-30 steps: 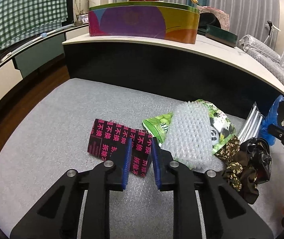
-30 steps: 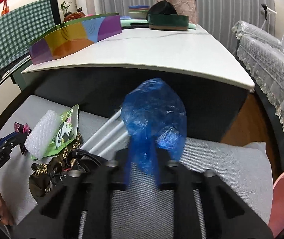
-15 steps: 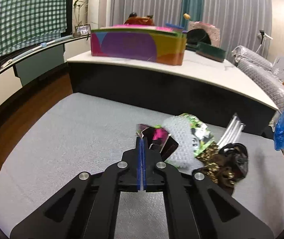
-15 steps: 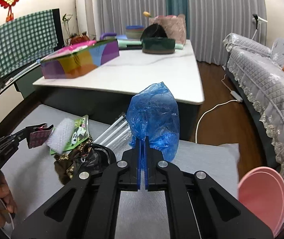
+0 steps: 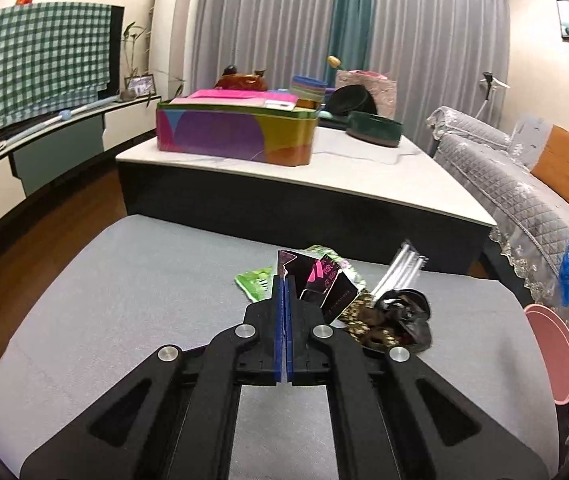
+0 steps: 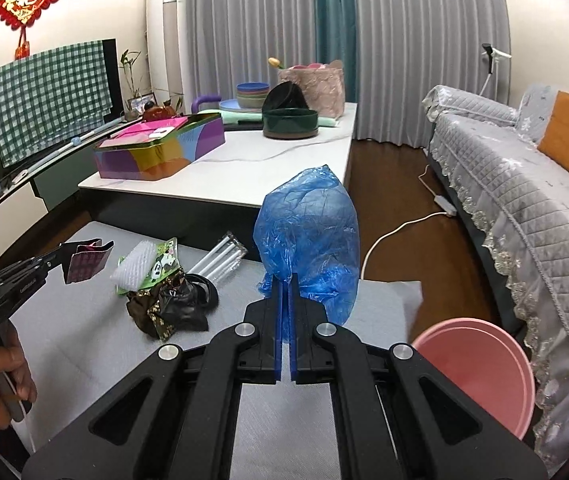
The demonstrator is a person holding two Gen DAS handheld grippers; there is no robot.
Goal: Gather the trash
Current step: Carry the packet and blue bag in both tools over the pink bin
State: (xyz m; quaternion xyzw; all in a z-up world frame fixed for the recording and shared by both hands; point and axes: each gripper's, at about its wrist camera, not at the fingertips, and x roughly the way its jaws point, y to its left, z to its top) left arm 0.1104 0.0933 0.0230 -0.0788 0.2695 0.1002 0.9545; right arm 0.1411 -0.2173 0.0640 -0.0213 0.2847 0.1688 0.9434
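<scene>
Trash, L to R: black-pink wrapper [image 6: 86,261], clamped in left tongs [image 5: 284,280], lifted off grey cushion [image 6: 84,340]. Bubble wrap [image 6: 136,264], green snack bag [image 6: 164,264], white tubes [image 6: 224,258], dark crumpled bags [image 6: 172,304] (one heap) lie on cushion. Blue plastic bag [image 6: 308,240], clamped in right tongs [image 6: 284,280]. Pink bin [image 6: 480,364] at far right.

My left camera looks forward and down along its fingers over the grey cushion [image 5: 132,304], close above the litter pile [image 5: 396,320]. My right camera faces the same way from further right, seeing that pile [image 6: 172,300] off to its left. Both share the white table [image 5: 364,168] and curtains [image 6: 424,48].
</scene>
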